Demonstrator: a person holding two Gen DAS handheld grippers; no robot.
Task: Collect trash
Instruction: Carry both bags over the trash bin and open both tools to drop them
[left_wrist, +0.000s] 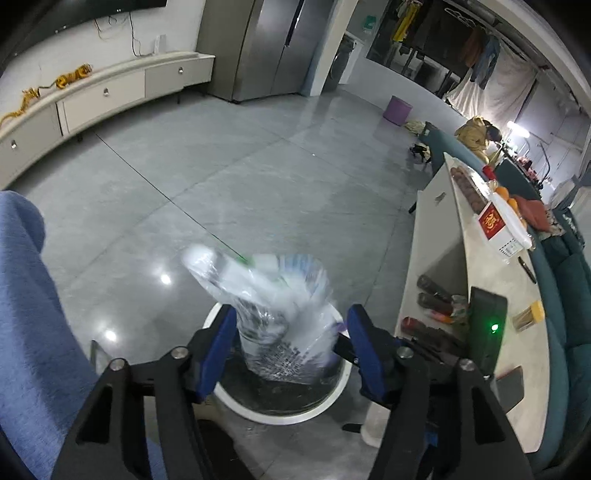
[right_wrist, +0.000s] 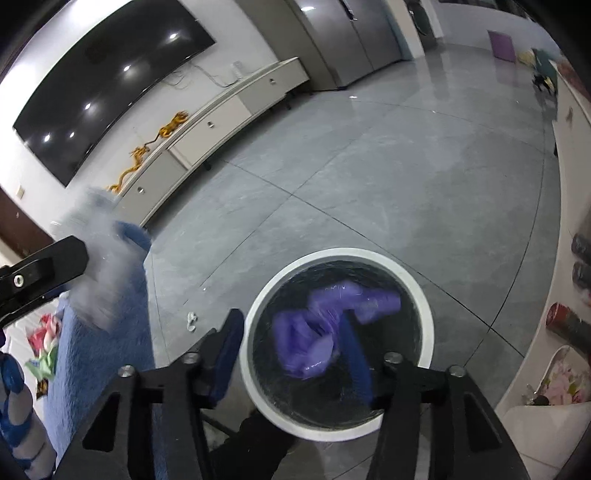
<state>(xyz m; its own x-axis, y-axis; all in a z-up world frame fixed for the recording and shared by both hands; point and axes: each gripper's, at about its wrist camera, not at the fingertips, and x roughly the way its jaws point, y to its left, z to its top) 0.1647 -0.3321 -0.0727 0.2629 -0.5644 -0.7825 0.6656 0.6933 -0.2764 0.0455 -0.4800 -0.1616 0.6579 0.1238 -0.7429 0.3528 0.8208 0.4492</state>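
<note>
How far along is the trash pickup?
Done: purple trash sits in the white bin. In hand: a blurred clear plastic bottle between the left gripper fingers, above the bin, apparently dropping. Left: snack packets on the table.

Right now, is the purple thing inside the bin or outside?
Inside: the purple thing appears within the white rim of the bin, against its dark lining.
</note>
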